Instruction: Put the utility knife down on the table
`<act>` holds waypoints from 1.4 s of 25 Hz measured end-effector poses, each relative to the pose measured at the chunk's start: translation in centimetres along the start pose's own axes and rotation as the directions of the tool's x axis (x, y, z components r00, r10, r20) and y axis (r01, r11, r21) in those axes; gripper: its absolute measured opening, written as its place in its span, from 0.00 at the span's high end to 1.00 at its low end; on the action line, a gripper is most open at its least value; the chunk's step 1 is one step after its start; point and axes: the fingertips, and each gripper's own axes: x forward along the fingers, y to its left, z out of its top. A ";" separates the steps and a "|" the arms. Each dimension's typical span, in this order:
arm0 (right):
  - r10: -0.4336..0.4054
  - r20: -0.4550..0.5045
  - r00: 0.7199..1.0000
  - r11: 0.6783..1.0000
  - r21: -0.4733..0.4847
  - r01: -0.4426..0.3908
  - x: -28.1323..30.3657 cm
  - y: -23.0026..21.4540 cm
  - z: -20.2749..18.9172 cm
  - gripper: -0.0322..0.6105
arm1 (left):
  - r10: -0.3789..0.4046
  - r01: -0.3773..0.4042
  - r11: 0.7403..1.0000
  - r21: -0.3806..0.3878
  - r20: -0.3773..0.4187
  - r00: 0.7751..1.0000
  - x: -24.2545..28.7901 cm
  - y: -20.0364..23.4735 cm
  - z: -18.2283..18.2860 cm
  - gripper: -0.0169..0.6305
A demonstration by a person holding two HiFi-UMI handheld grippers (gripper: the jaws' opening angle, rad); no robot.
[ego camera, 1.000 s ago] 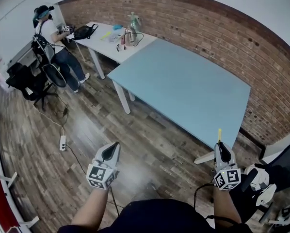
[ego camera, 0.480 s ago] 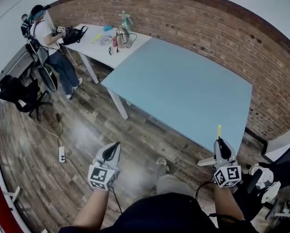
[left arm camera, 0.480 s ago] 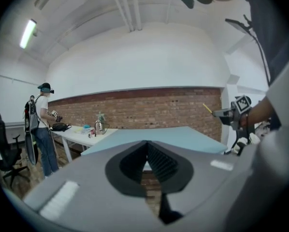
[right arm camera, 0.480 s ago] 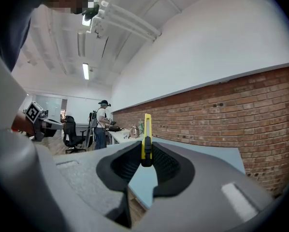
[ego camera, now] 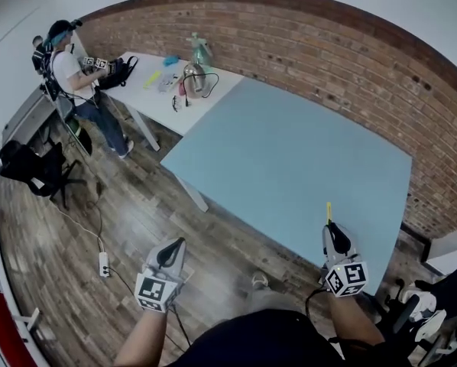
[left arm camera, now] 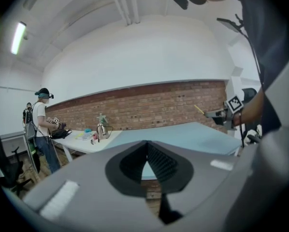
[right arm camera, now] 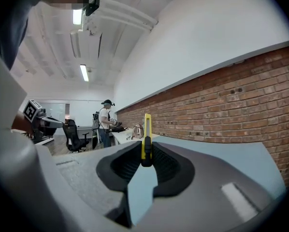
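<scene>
A slim yellow utility knife sticks out forward from my right gripper, whose jaws are shut on its black lower part. In the right gripper view the knife stands upright between the pads of that gripper. It hovers over the near edge of the light blue table, close to the near right corner. My left gripper is over the wooden floor, short of the table, shut with nothing in it. The left gripper view also catches the knife at the right.
A white table at the back left carries a kettle, a spray bottle and small items; a person stands by it. A brick wall runs behind. A black chair and a power strip are on the floor.
Both grippers and the view have moved forward toward the blue table. The right gripper with the knife now reaches over the table's near edge. Both grips are unchanged.
</scene>
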 end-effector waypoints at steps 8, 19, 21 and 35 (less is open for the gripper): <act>0.073 -0.051 0.996 0.997 0.002 -0.073 8.9 -1.9 -0.7 0.84 | -0.007 0.006 1.000 -0.013 -0.051 0.999 8.3 3.3 -0.1 0.97; 0.020 -0.073 0.997 0.999 0.038 -0.017 16.2 -4.6 -1.9 0.84 | -0.111 0.111 0.994 -0.016 -0.003 0.994 18.1 6.7 2.6 0.97; -0.025 -0.072 0.997 0.999 0.041 0.028 16.8 -5.6 -1.7 0.84 | -0.144 0.144 0.990 -0.009 0.010 0.990 20.3 7.8 3.4 0.97; -0.405 -0.002 0.914 0.914 0.038 0.405 18.0 -9.7 2.6 0.84 | -0.478 0.478 0.878 0.022 0.080 0.874 36.1 11.4 8.3 0.97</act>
